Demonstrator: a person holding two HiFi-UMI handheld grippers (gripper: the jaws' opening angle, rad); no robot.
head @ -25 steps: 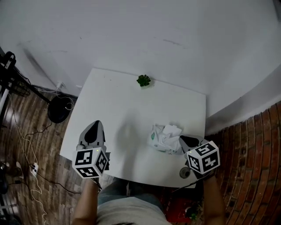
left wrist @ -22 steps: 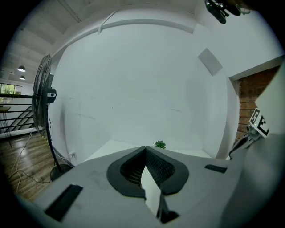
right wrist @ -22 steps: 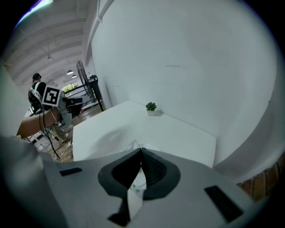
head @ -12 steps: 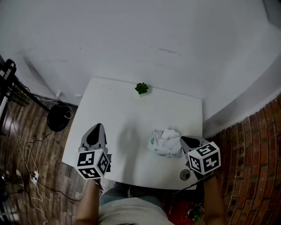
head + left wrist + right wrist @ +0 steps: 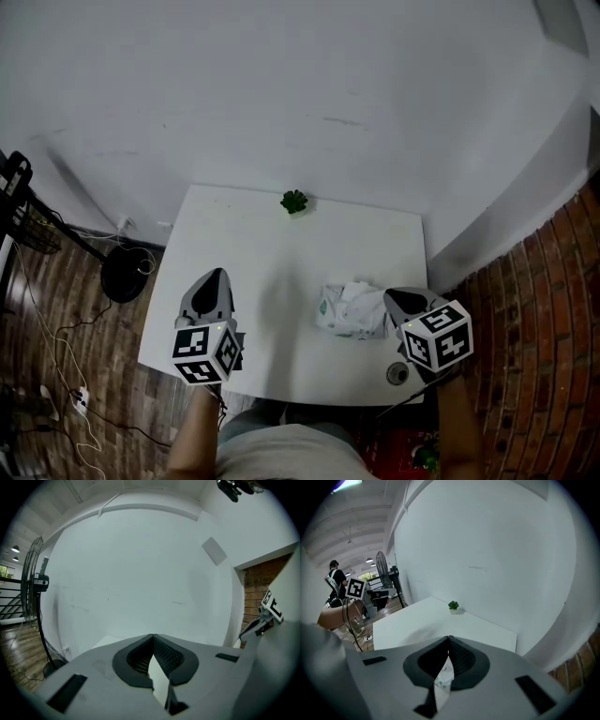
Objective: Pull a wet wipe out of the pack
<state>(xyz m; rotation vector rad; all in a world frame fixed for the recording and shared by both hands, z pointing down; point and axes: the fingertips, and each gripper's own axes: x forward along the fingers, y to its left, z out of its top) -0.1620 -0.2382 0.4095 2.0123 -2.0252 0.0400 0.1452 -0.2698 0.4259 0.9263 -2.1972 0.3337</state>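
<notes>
The wet wipe pack [image 5: 351, 310] lies on the white table [image 5: 272, 244], right of centre, with crumpled white wipe standing up from its top. My right gripper [image 5: 390, 296] hovers just right of the pack, jaws shut. A sliver of the pack's printed wrap [image 5: 442, 680] shows below those jaws, with nothing held between them. My left gripper [image 5: 215, 276] is over the table's left front part, well apart from the pack. It is shut too and holds nothing [image 5: 152, 637].
A small green potted plant [image 5: 294, 201] [image 5: 453, 605] stands at the table's far edge. A brick wall [image 5: 525, 309] runs close along the right. A fan base [image 5: 122, 262] and cables lie on the wooden floor at left. A small round object [image 5: 397, 373] sits by the front right corner.
The head view has tilted up, so the table sits lower and smaller in frame. Both grippers keep nearly the same places over the table. Pack unmoved.
</notes>
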